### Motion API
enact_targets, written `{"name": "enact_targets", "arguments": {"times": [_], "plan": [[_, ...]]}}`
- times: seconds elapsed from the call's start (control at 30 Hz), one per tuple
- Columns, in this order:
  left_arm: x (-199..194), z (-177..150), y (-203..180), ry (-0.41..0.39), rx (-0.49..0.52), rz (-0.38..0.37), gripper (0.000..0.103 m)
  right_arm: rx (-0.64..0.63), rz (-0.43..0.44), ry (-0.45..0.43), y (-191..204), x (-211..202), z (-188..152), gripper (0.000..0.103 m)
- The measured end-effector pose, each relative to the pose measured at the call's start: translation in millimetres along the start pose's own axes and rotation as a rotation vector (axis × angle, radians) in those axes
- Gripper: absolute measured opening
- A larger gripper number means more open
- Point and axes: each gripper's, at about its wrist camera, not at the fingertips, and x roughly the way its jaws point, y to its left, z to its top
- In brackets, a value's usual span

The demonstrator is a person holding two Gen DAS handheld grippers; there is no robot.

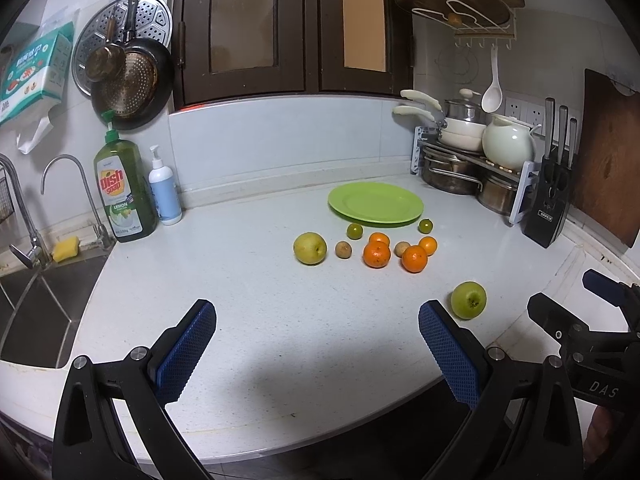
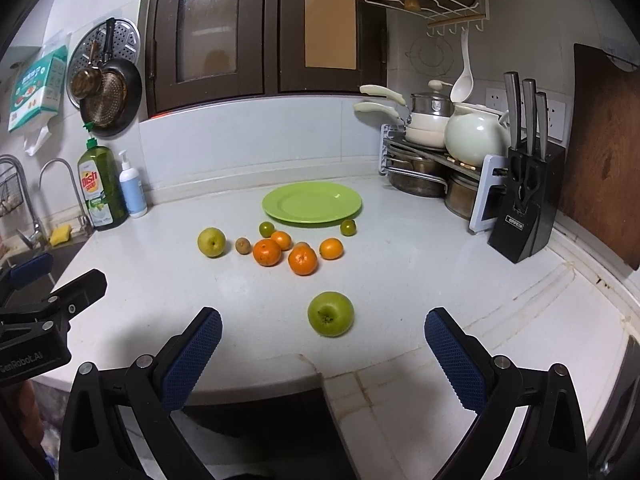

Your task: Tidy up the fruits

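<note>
Left tongs (image 1: 317, 344) spread wide over the white tabletop (image 1: 248, 288), holding nothing; yellow pear (image 1: 310, 248), small oranges (image 1: 376, 254) and green plate (image 1: 376, 203) further back; green apple (image 2: 330, 313) just ahead of the right tongs (image 2: 323, 346), spread wide too

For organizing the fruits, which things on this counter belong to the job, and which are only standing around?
Belongs to the job:
green plate
green apple
yellow pear
oranges, e.g.
small green citrus
small brown fruit
left gripper and right gripper, both open

Just standing around:
dish soap bottle
knife block
white teapot
yellow sponge
</note>
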Motion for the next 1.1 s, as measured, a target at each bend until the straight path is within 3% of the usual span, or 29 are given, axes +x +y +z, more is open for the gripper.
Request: {"name": "enact_targets", "arguments": {"times": [1.1], "plan": [[3.4,2.3,-3.5,0.016,0.004,-0.014,0.103,-0.001,0.000,-0.007,-0.9,0.1,-0.9,0.102]]}}
